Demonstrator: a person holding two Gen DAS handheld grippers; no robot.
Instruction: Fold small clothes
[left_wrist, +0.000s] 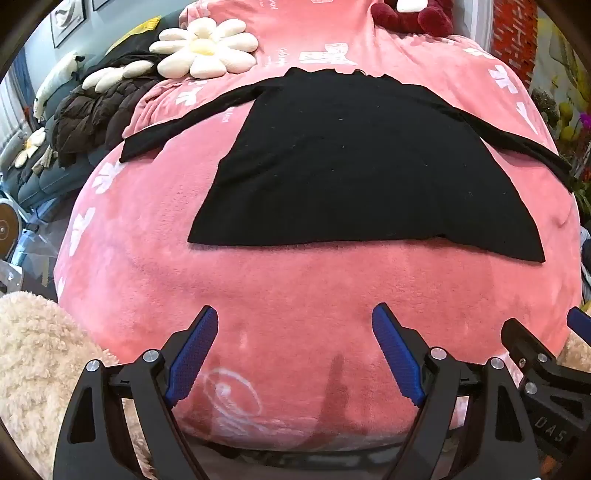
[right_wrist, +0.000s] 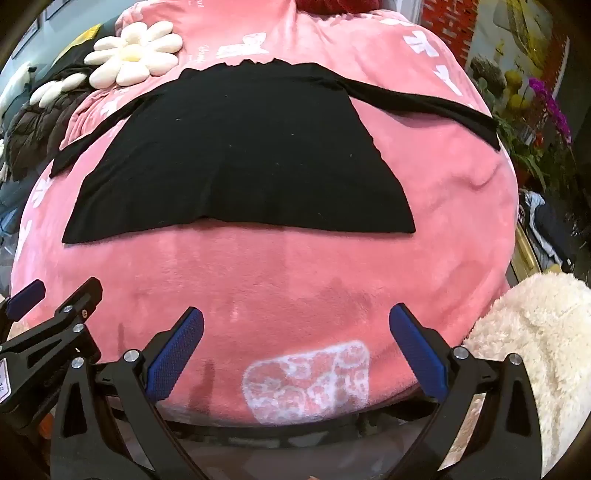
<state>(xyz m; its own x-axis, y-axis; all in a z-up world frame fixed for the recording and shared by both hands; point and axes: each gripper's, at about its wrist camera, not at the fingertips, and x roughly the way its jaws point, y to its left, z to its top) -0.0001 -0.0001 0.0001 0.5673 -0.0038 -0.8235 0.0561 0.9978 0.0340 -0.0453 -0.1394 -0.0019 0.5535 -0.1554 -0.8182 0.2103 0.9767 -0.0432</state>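
A black long-sleeved top (left_wrist: 351, 166) lies flat on a pink fleece blanket (left_wrist: 295, 288), hem toward me, both sleeves spread out sideways. It also shows in the right wrist view (right_wrist: 240, 158). My left gripper (left_wrist: 295, 321) is open and empty, above the blanket short of the hem. My right gripper (right_wrist: 295, 321) is open and empty, also short of the hem. The right gripper shows at the right edge of the left wrist view (left_wrist: 546, 354); the left gripper shows at the left edge of the right wrist view (right_wrist: 55, 314).
A white daisy cushion (left_wrist: 203, 48) lies beyond the top at the back left, beside a dark brown puffer jacket (left_wrist: 96, 114). Cream fluffy fabric (right_wrist: 535, 354) lies at the near right, and more (left_wrist: 40, 369) at the near left. Flowers (right_wrist: 546, 103) stand to the right.
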